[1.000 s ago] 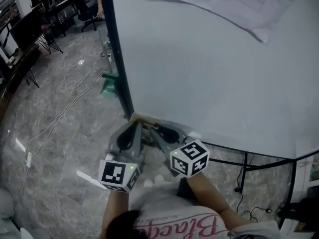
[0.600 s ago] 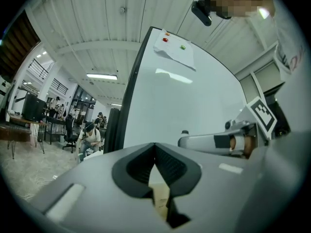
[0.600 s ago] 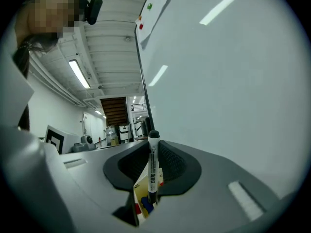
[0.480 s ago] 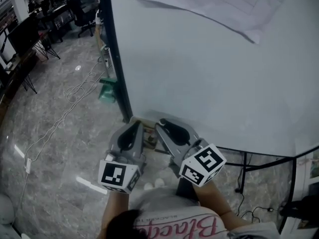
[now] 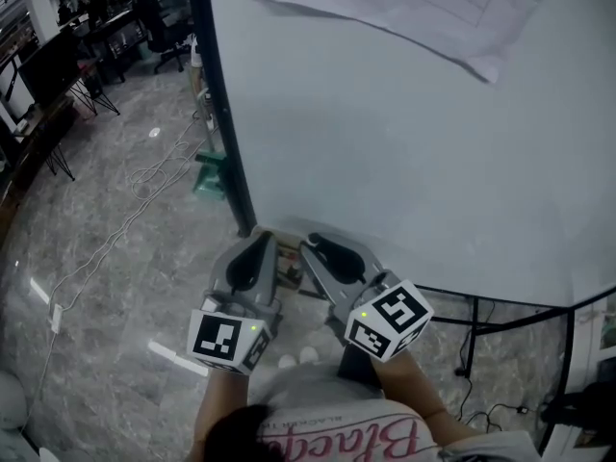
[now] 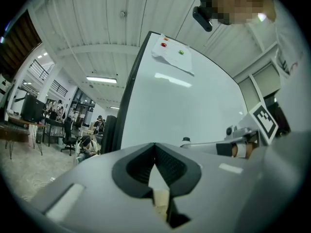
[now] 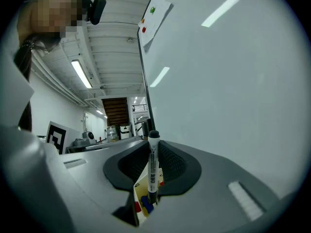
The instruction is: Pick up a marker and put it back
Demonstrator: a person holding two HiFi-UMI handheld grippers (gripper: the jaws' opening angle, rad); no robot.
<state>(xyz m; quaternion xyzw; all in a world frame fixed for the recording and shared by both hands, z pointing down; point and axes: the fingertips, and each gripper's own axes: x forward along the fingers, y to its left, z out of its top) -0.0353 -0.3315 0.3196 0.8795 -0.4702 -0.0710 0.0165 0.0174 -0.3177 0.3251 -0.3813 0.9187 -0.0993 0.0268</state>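
- White-bodied marker [image 7: 152, 176] with a black cap stands between the jaws of the right gripper [image 7: 153, 147]; the jaws are narrow and pressed on its barrel from both sides.
- Long axis: the marker runs upright in the right gripper view, crosswise to the closing direction, with the cap end poking out past the jaw tips.
- Directly under the marker's lower end lies an open box [image 7: 140, 204] showing red and blue items, judged to be other markers. Whether the lower end is clear of the box cannot be told.
- Left gripper [image 6: 155, 149]: the jaws meet at the tips with nothing between them.
- Head view: both grippers sit side by side at the bottom edge of the whiteboard [image 5: 414, 142], with the box just ahead between them. No worktop is visible.
- Judgement: the right hand already carries the marker, so the return falls to it. The move turns on keeping the barrel in line with the box opening below and lowering along that axis before releasing.
- Risk: a tilted barrel may catch the box edge.
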